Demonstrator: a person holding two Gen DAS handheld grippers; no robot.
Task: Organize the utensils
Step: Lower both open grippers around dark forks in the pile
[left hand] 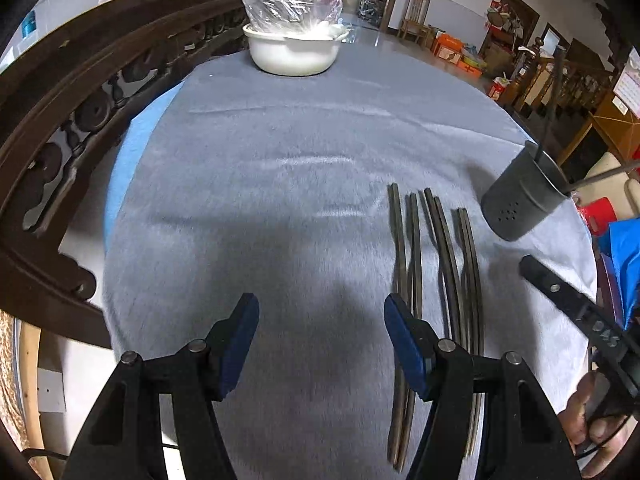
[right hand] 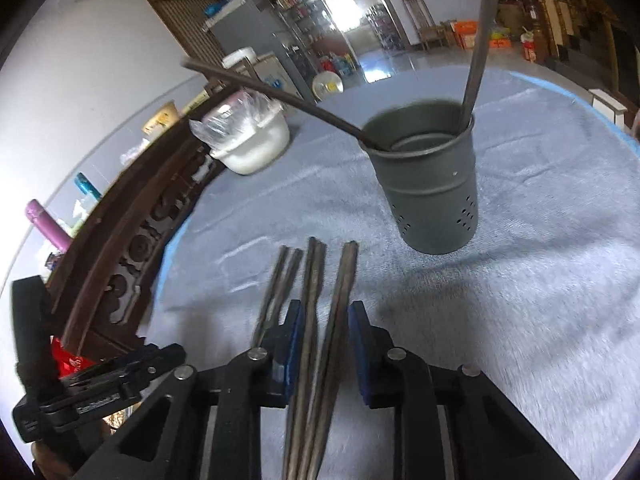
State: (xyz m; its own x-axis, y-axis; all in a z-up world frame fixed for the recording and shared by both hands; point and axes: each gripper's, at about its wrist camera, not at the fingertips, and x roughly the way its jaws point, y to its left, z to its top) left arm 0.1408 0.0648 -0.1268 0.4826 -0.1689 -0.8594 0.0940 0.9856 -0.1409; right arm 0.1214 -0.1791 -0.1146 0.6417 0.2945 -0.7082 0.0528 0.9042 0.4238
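Gathering loose chopsticks [right hand: 316, 320] off the grey cloth [right hand: 500, 340] for the perforated metal holder [right hand: 426, 184], two sticks already inside. Right gripper [right hand: 322, 344] angled down, jaws narrowed around the middle sticks, pads seemingly not yet pressing; next needs a firm pinch, then a lift to the holder. Left gripper [left hand: 320, 344] tilted down beside the row, jaws apart, empty
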